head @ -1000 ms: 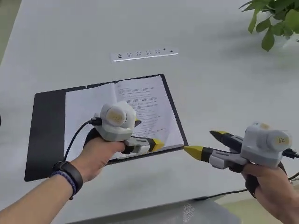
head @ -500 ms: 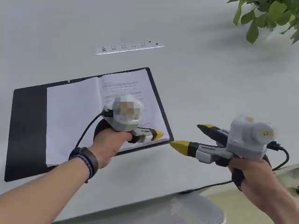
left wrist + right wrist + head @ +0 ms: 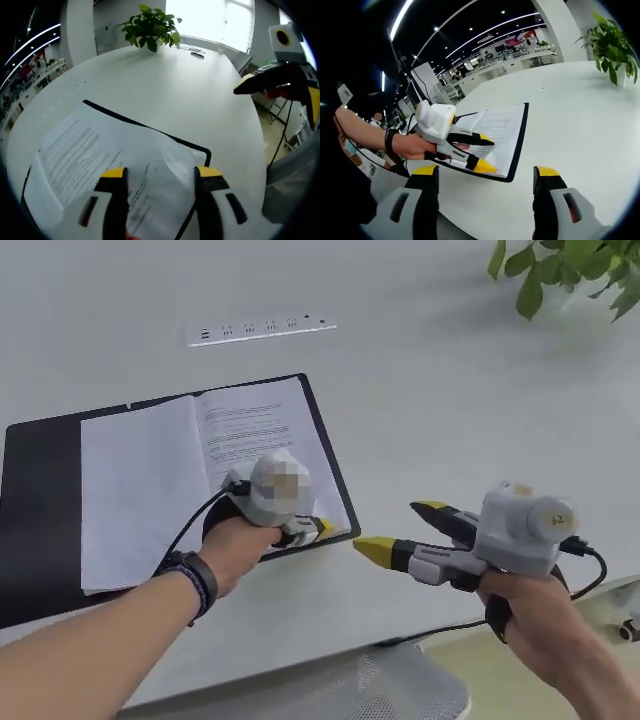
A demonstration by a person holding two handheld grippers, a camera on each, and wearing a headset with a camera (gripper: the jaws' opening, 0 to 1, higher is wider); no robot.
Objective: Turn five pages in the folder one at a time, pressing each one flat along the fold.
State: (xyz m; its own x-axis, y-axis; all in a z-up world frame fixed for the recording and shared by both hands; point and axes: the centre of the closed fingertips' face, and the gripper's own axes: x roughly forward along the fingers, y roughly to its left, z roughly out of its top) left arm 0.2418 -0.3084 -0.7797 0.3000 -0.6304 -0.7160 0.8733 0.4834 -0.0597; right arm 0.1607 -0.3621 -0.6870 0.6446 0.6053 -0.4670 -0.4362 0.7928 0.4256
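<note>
Open folder (image 3: 40, 500) flat on the desk (image 3: 450, 390); its thin, limp right page (image 3: 255, 435) seems best lifted by the near corner, beneath the parted, empty fingers (image 3: 114, 175) of the left gripper (image 3: 318, 530); right gripper (image 3: 400, 528) alongside, likewise agape and empty.

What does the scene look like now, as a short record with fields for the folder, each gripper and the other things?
folder: open, flat on the white table
right page: printed text
left gripper: open, over the right page's near corner
right gripper: open, above bare table right of the folder
other things: power strip beyond the folder, plant far right
</note>
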